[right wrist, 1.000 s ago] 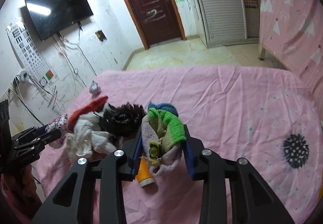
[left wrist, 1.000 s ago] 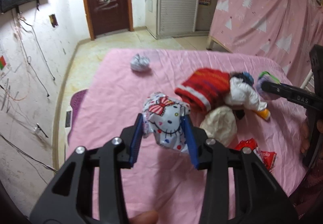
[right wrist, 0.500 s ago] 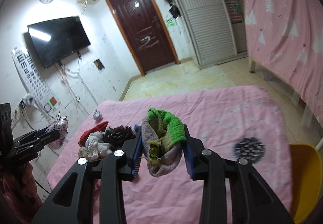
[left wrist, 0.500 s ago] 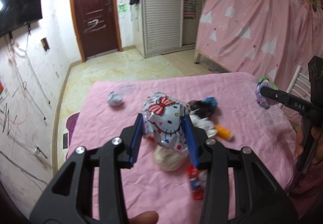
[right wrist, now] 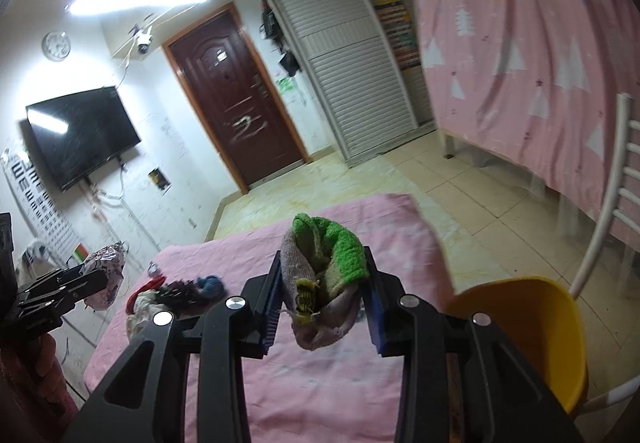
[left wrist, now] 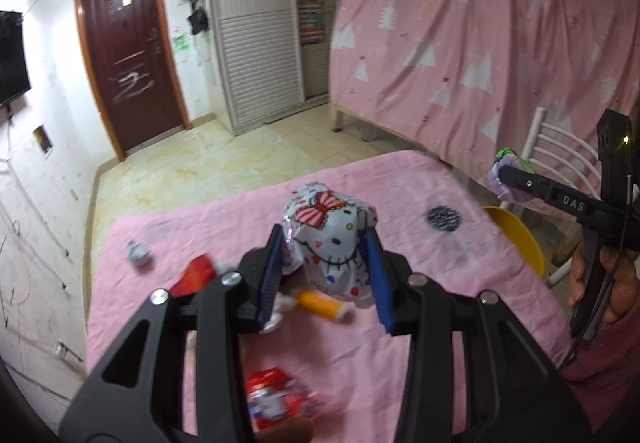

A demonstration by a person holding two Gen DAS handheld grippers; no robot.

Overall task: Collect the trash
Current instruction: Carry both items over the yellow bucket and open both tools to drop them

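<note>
Carried two pieces of trash toward the yellow bin [right wrist: 532, 327].
Left hand-held gripper [left wrist: 326, 267] clamped on a wrapper [left wrist: 328, 239], right hand-held gripper [right wrist: 324, 297] on a rag [right wrist: 320, 275]; next, likely positioning over the bin and releasing.

I am seeing open pink sheet [right wrist: 340, 395] lying under and ahead of my right claw [right wrist: 323, 295]. The yellow bin [right wrist: 532, 327] is crowding its right side, white chair [right wrist: 608, 211] behind. The pile [right wrist: 172, 293] is sitting left; an orange tube [left wrist: 320, 303] and red wrapper [left wrist: 272, 395] are lying below my left claw [left wrist: 326, 263].
</note>
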